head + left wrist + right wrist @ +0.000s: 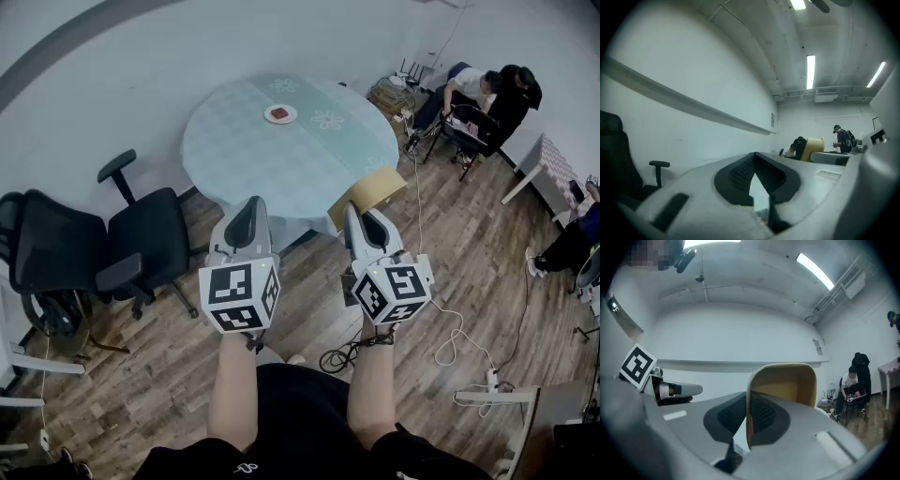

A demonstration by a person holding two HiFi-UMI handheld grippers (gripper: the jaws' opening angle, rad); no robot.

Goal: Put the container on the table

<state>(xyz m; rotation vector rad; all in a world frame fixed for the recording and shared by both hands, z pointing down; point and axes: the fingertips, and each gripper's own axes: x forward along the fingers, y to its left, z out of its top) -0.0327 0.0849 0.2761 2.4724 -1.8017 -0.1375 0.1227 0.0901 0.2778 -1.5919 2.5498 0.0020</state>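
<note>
In the head view a tan open container (371, 193) hangs just off the near right edge of the round table (246, 155), which has a pale green cloth. My right gripper (362, 217) is shut on the container's wall; in the right gripper view the yellow container (787, 383) stands upright between the jaws of the right gripper (747, 414). My left gripper (247, 212) is beside it over the floor, shut and holding nothing. In the left gripper view the left gripper (755, 162) has its pads meeting at the tip, and the container (815, 147) shows to the right.
A small white plate (280, 114) with something red lies at the table's far side. Two black office chairs (142, 240) stand to the left. People (480, 92) sit at the back right near a white side table (544, 165). Cables (441, 349) trail over the wood floor.
</note>
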